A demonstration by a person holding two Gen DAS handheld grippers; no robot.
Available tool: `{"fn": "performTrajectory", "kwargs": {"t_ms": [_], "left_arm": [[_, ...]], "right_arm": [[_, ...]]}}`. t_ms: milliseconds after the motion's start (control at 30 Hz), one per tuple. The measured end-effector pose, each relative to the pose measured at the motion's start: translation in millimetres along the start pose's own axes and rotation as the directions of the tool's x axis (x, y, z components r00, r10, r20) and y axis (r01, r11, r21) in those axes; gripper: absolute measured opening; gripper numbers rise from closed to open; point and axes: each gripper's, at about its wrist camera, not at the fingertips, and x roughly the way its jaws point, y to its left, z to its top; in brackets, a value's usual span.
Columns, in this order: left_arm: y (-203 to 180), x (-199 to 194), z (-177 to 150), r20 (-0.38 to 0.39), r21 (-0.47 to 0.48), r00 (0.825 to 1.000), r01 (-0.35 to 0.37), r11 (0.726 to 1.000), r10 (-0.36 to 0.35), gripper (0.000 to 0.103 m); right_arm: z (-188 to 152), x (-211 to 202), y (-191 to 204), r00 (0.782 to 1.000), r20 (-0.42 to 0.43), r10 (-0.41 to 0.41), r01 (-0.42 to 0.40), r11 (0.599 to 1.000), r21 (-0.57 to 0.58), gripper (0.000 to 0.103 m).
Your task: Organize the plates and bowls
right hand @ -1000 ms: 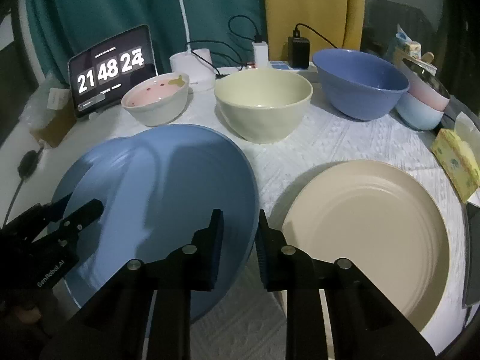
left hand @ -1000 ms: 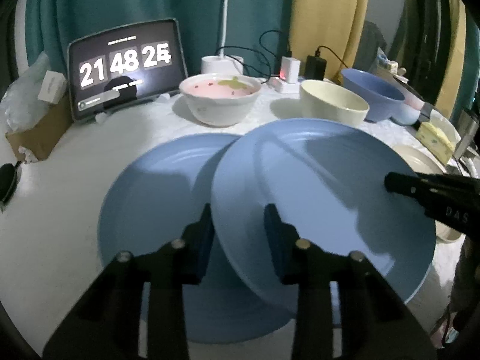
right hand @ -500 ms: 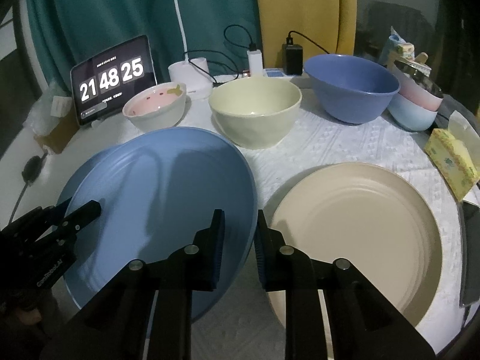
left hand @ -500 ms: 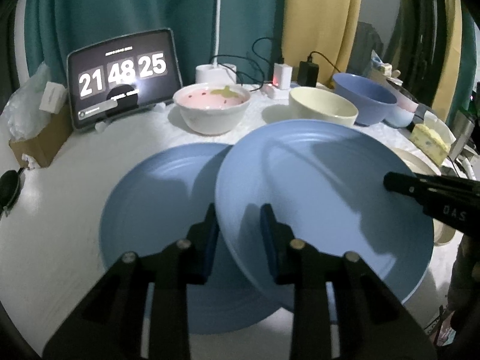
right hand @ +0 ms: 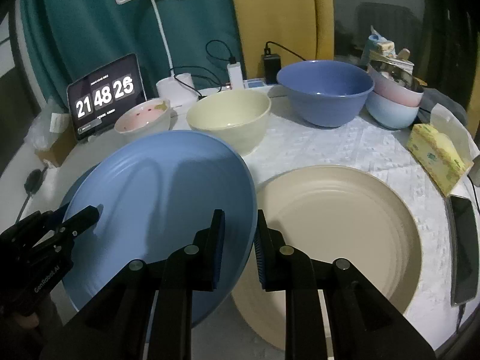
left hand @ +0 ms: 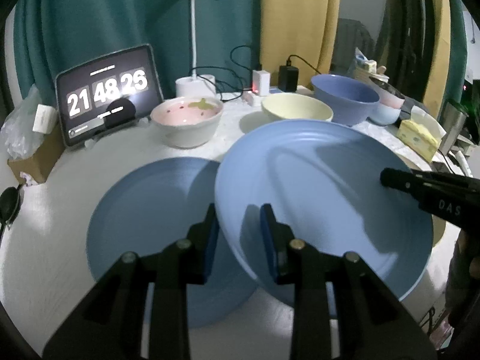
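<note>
Left wrist view is showing the left gripper point(left hand: 238, 237) and right gripper point(right hand: 240, 246) pinching narrow on opposite rims of the lifted blue plate point(left hand: 324, 192), which is hanging tilted, overlapping the second blue plate point(left hand: 150, 210) lying leftward beneath.

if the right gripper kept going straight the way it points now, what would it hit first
The right gripper is already clamped on the lifted blue plate, so that rim comes first. Past it, likely the cream bowl, though depth is hard to judge.
</note>
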Motion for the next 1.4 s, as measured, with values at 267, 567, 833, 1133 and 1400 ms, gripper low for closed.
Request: {"fn": "performTrajectory", "kwargs": {"t_ms": [267, 567, 833, 1133, 1400], "left_arm": [[-24, 0, 4, -0.003, 0.038, 1.000, 0.010, 0.999, -0.010, 0.029], [-52, 4, 8, -0.014, 0.082, 1.000, 0.022, 0.996, -0.020, 0.029], [-77, 11, 10, -0.031, 0.118, 0.999, 0.038, 0.992, -0.034, 0.029], [-107, 24, 11, -0.055, 0.155, 0.996, 0.071, 0.985, -0.063, 0.029], [-130, 36, 12, -0.071, 0.184, 0.994, 0.097, 0.978, -0.085, 0.029]], "right_arm": [[-3, -8, -22, 1.000, 0.012, -0.005, 0.005, 0.999, 0.033, 0.021], [-8, -14, -52, 1.000, 0.025, -0.011, 0.009, 0.997, 0.078, 0.021], [-11, -17, -77, 0.999, 0.031, -0.025, 0.021, 0.994, 0.109, 0.021], [-17, -18, -109, 0.998, 0.025, -0.055, 0.051, 0.988, 0.149, 0.021], [-22, -19, -133, 0.996, 0.027, -0.087, 0.081, 0.982, 0.169, 0.021]]}}
